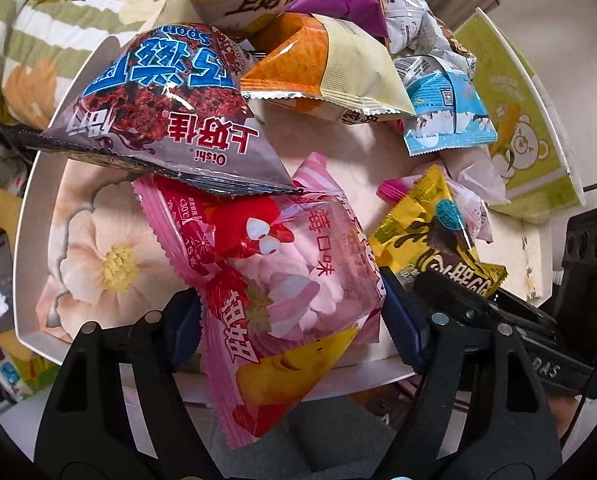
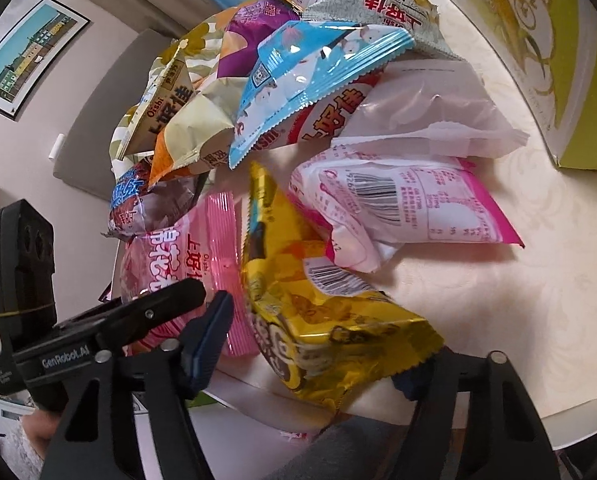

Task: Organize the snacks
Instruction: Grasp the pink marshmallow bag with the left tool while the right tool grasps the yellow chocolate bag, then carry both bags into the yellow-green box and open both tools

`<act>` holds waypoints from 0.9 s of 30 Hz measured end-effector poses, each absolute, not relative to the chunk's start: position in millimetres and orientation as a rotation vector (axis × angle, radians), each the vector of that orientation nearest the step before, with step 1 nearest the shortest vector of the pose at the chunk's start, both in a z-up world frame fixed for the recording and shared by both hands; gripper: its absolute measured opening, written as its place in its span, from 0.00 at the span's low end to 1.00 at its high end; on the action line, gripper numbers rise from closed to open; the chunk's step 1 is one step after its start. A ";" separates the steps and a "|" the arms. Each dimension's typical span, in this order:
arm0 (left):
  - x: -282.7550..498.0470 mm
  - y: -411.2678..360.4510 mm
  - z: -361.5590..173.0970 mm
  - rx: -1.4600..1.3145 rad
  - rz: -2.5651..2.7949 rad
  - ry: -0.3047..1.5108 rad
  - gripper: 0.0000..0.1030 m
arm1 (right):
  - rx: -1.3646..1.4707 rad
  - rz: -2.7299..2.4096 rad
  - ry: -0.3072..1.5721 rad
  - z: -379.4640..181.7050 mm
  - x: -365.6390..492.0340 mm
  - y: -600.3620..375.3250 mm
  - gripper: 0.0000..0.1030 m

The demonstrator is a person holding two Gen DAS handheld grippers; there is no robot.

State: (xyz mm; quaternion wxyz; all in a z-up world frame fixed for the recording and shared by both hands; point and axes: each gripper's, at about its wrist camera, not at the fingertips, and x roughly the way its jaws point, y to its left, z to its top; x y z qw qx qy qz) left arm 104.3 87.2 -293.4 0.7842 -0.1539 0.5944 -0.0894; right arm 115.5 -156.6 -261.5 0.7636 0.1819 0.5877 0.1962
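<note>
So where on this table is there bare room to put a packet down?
Bare table lies right of the barcode packet, below the green box; another patch is the flower print left of the pink packet. The far pile is crowded.

Two fisheye wrist views, each looking steeply down along its own black fingers, very close over the near edge of a table (image 2: 518, 280) piled with snack packets. Both share the pink packet (image 1: 290, 280), the yellow packet (image 2: 318, 320) and the green box (image 1: 530, 132). Each view also catches the other gripper at its side.
</note>
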 end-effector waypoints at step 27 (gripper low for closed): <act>97.4 56.9 -173.3 -0.238 -0.348 1.115 0.70 | 0.350 0.324 1.065 -147.5 117.2 -183.0 0.45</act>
